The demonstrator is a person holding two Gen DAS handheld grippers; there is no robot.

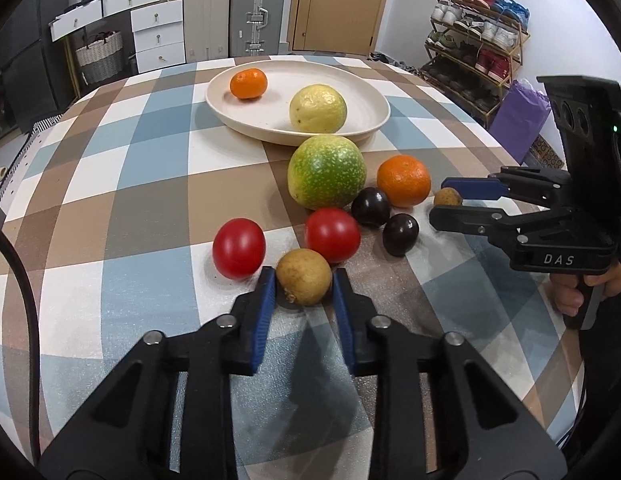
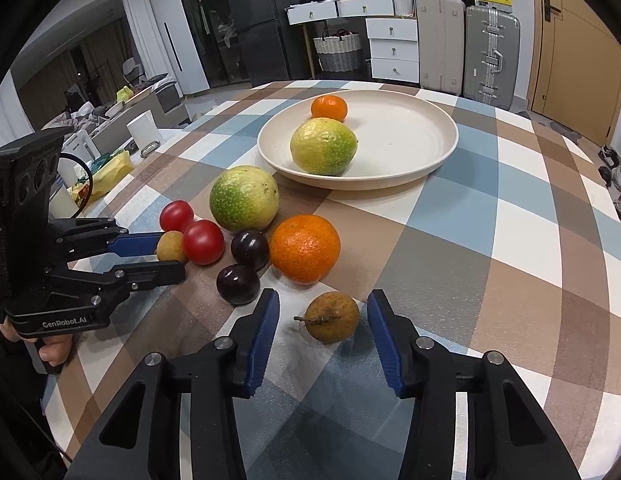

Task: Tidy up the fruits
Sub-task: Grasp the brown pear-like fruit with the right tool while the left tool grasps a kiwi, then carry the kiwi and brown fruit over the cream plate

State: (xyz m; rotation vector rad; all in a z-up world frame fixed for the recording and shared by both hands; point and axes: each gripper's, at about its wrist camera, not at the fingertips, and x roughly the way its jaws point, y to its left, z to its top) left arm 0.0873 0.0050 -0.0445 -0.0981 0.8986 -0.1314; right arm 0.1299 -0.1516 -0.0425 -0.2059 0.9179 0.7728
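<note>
The cream plate [image 1: 230, 114] sits at the far side of the checked tabletop [image 1: 122, 184] and so far carries only two fruits: a small orange [image 1: 248, 84] and a yellow-green citrus [image 1: 317, 109]. By that count the sorting looks barely begun; most of the fruit is still loose on the cloth in front of the plate.

Left on the tabletop are a big green speckled fruit [image 1: 326, 172] just beside the plate's near rim, a larger orange [image 1: 403, 181], two dark plums [image 1: 370, 207] lying close together, two red tomatoes [image 1: 332, 235], and two small brown longan-like fruits.

The left gripper [image 1: 303, 284] has its blue fingers [image 1: 266, 292] pinching one brown fruit [image 1: 304, 277] from both sides, pads touching its skin; the fruit still rests on the cloth, touching or nearly touching a tomato behind it. The right gripper [image 2: 322, 320] is set around the other brown fruit [image 2: 331, 317], the one with a short stem, but its fingers [image 2: 266, 320] stand spread with a visible gap on each side, so nothing is gripped there yet.

My reading is that both small fruits are about to be carried to the plate, the left one first since its hold is already made. After that, seven pieces would still remain outside the plate
</note>
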